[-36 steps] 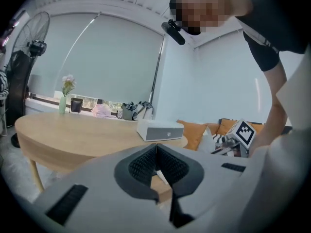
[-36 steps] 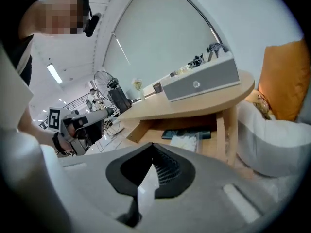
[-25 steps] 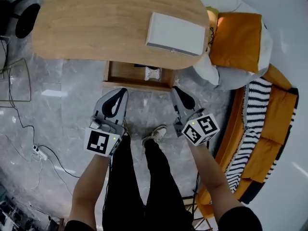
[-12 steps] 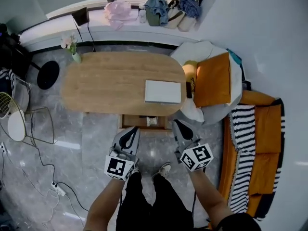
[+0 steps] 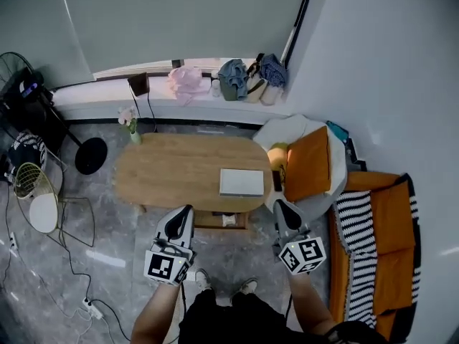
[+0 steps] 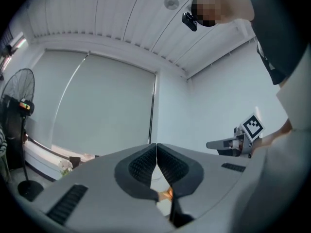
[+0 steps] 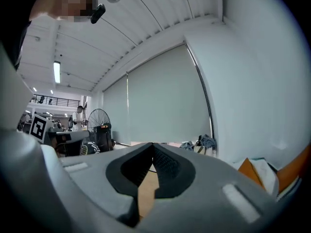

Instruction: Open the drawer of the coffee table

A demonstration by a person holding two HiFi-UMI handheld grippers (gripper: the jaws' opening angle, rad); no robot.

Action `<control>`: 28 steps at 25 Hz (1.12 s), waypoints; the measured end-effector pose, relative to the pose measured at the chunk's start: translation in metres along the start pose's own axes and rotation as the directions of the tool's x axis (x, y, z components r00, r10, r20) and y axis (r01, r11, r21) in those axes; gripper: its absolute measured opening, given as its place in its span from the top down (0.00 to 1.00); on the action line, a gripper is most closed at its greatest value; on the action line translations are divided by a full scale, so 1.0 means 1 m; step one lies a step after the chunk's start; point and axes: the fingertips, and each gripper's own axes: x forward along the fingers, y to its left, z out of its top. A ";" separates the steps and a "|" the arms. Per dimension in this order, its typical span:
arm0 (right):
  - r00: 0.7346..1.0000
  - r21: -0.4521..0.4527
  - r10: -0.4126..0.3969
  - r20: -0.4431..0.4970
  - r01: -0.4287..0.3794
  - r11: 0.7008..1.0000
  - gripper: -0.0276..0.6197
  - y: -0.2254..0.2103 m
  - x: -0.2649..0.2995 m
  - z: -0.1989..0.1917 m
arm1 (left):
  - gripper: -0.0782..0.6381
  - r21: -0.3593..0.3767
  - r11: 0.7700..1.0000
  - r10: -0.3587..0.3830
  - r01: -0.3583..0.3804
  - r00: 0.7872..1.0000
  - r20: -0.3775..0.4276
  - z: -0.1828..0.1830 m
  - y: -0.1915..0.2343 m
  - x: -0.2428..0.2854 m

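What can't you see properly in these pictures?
- Drawer: head view, mostly tucked under the coffee table; the white thing inside is too small to name.
- Coffee table: both gripper views, mostly blocked by the shut left claw and right claw.
- Far heap: head view, too small to sort.

In the head view the table (image 5: 172,174) sits mid-frame, with a flat box (image 5: 242,183) on its right part and a vase (image 5: 132,130) at its upper-left end. The drawer (image 5: 222,221) juts from under its lower edge, between the left tongs (image 5: 186,212) and right tongs (image 5: 280,206). A sofa (image 5: 391,242) fills the lower right.
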 end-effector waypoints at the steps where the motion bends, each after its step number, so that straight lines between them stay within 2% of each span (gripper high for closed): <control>1: 1.000 -0.024 0.007 0.016 -0.006 1.000 0.95 0.000 -0.007 0.011 | 0.88 0.013 1.000 0.013 -0.013 1.000 0.015 0.012 -0.001 -0.006; 4: 0.997 -0.094 0.040 0.072 -0.034 0.995 0.95 -0.003 -0.017 0.044 | 0.88 0.040 0.998 0.034 -0.037 0.997 0.069 0.046 -0.004 -0.014; 8: 0.992 -0.083 0.033 0.120 -0.023 0.996 0.95 -0.013 -0.045 0.064 | 0.88 0.102 0.994 0.026 -0.036 0.994 0.102 0.074 -0.024 -0.036; 11: 0.989 -0.110 0.023 0.148 -0.006 0.994 0.95 -0.021 -0.072 0.079 | 0.88 0.153 0.987 0.032 -0.053 0.990 0.135 0.095 -0.042 -0.061; 15: 0.986 -0.125 0.007 0.169 0.014 0.992 0.95 -0.031 -0.101 0.089 | 0.88 0.168 0.978 0.098 -0.123 0.984 0.147 0.112 -0.049 -0.081; 19: 0.985 -0.144 -0.022 0.173 0.048 0.988 0.95 -0.044 -0.121 0.091 | 0.88 0.174 0.970 0.141 -0.167 0.978 0.154 0.112 -0.055 -0.091; 24: 0.987 -0.163 -0.017 0.159 0.044 0.986 0.95 -0.054 -0.124 0.093 | 0.88 0.197 0.966 0.140 -0.167 0.980 0.144 0.107 -0.063 -0.083; 28: 0.988 -0.135 -0.015 0.156 0.037 0.990 0.95 -0.050 -0.117 0.089 | 0.88 0.196 0.966 0.137 -0.167 0.978 0.157 0.107 -0.063 -0.076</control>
